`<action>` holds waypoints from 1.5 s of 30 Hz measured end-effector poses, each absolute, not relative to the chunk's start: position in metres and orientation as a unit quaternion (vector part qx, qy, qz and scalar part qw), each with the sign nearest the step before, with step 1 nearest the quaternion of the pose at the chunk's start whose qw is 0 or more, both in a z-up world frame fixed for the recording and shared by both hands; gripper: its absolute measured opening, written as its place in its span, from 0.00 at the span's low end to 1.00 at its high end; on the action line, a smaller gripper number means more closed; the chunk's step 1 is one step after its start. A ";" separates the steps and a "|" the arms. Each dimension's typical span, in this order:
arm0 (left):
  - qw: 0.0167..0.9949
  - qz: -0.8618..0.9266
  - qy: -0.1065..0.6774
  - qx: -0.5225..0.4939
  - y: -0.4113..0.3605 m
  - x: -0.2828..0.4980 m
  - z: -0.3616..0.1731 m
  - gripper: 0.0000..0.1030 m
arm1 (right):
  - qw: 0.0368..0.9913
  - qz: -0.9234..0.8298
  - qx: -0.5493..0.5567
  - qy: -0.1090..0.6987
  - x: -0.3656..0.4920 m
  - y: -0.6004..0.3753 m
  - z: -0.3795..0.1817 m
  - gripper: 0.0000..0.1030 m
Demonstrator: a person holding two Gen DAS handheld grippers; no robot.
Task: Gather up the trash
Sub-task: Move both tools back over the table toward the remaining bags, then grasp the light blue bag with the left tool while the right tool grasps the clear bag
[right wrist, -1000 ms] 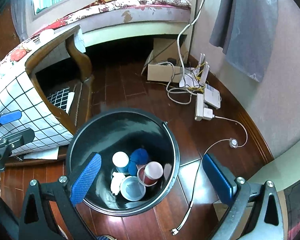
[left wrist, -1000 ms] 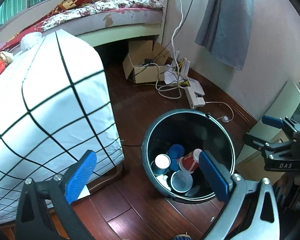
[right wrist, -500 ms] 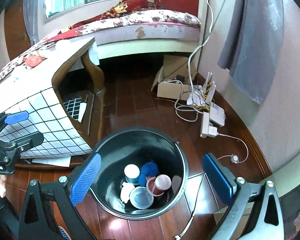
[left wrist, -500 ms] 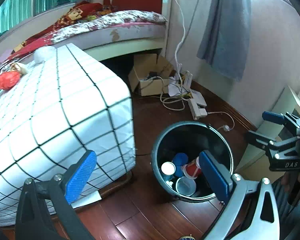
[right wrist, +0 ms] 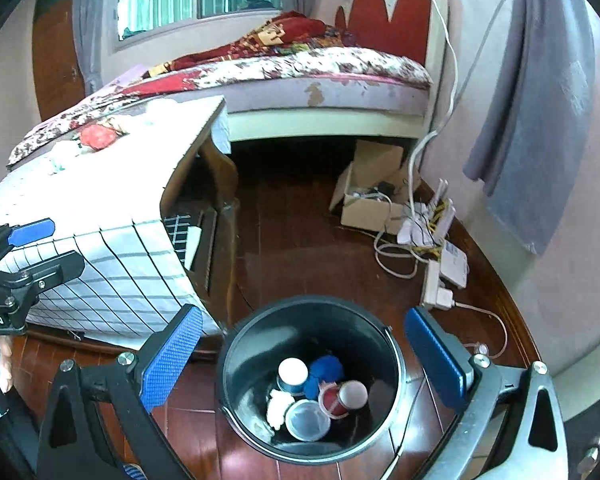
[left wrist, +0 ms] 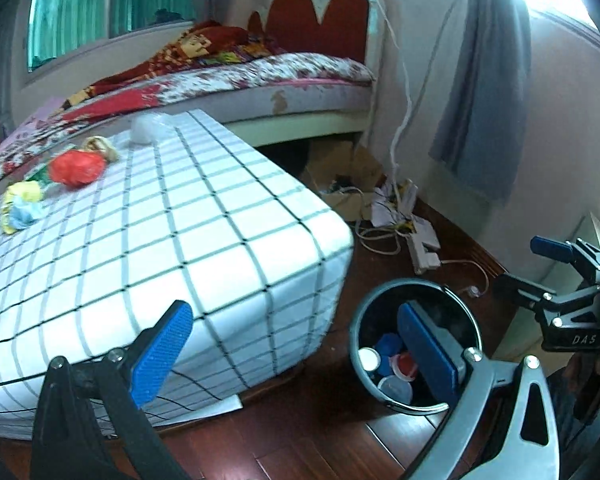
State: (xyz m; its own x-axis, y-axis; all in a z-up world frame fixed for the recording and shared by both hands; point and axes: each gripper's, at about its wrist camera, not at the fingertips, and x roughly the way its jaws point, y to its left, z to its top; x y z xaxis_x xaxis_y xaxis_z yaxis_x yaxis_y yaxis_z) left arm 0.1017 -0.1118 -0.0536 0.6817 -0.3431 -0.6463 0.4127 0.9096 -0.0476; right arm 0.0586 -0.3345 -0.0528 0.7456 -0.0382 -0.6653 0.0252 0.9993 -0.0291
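Note:
A black trash bin (right wrist: 236, 364) stands on the wood floor and holds several cups, a blue lump and white paper; it also shows in the left wrist view (left wrist: 354, 344). My right gripper (right wrist: 300, 356) is open and empty, raised over the bin. My left gripper (left wrist: 296, 348) is open and empty, raised over the near corner of a table with a white checked cloth (left wrist: 180, 240). On the table's far end lie a red crumpled wad (left wrist: 76, 168), a yellow-and-blue wad (left wrist: 20, 204), a tan wrapper (left wrist: 100, 146) and a white wad (left wrist: 146, 132).
A bed (right wrist: 300, 76) stands beyond the table. A cardboard box (right wrist: 368, 204), a power strip (right wrist: 434, 284) and loose cables (right wrist: 396, 256) lie on the floor by the wall. A grey curtain (right wrist: 540, 120) hangs at the right.
Both grippers have risen and pulled back from the bin, which looks smaller now. The left view has tilted up, so the tabletop and the trash on it have come into sight.

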 end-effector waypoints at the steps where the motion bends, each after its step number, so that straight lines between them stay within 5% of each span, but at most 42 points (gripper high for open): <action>1: 0.918 -0.200 0.339 0.048 -0.107 0.102 -0.052 0.99 | 0.936 -0.014 -0.011 0.352 0.061 -0.330 -0.050 0.99; 17: 0.939 -0.066 0.337 0.010 0.013 0.126 -0.031 0.99 | 0.946 0.071 -0.002 0.317 0.121 -0.247 -0.011 0.99; 29: 0.934 0.025 0.354 -0.030 0.108 0.219 -0.005 0.99 | 0.931 0.138 -0.053 0.333 0.225 -0.160 0.021 0.99; 45: 0.904 0.008 0.423 -0.059 0.135 0.337 -0.060 0.69 | 0.922 0.144 -0.045 0.357 0.393 -0.116 -0.007 0.96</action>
State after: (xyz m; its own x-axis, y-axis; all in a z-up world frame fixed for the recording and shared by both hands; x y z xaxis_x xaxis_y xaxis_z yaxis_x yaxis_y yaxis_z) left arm 0.3366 0.1351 -0.0599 0.6422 -0.0348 -0.7658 -0.0643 0.9930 -0.0991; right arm 0.3926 -0.1158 -0.0072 0.7037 0.2325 -0.6714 -0.2967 0.9548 0.0197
